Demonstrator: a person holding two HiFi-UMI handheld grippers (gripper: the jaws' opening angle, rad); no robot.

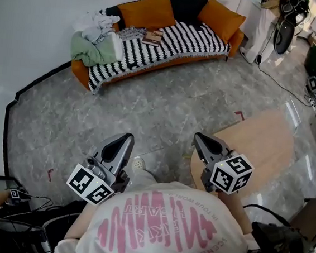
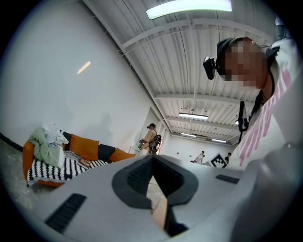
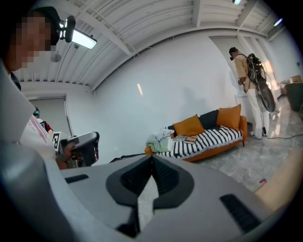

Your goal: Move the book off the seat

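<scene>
Book (image 1: 153, 37) lies flat on the sofa (image 1: 196, 40) seat, upper centre of the head view, on the black-and-white striped cover. It sits left of the seat's middle, just in front of the left orange cushion (image 1: 146, 12). Nothing is touching it.

Left of the book is a heap of clothes (image 1: 95, 39), green and white, piled at the sofa's left end. A black cushion (image 1: 187, 5) and a second orange cushion (image 1: 220, 17) stand along the backrest to the right of the book.

Both grippers are low in the frame, well apart from the sofa, with grey marble floor (image 1: 148, 111) between.

Left gripper (image 1: 125, 141): its fingers (image 2: 137, 177) are closed tip to tip and nothing is held. Its own view shows the sofa small at the left edge.

Right gripper (image 1: 200, 141): its fingers (image 3: 132, 178) are also pressed together and it holds nothing. Its view shows the sofa mid-right, with the book visible on the stripes.

A round wooden surface (image 1: 265, 143) is at the right of the head view, just beside the right gripper. The operator's white shirt with pink print (image 1: 164, 230) fills the bottom centre.

A second person (image 3: 247, 71) wearing backpack gear stands by the sofa's right end, in the upper right of the right gripper view. Cables and equipment lie at the lower left and upper right edges of the head view.
</scene>
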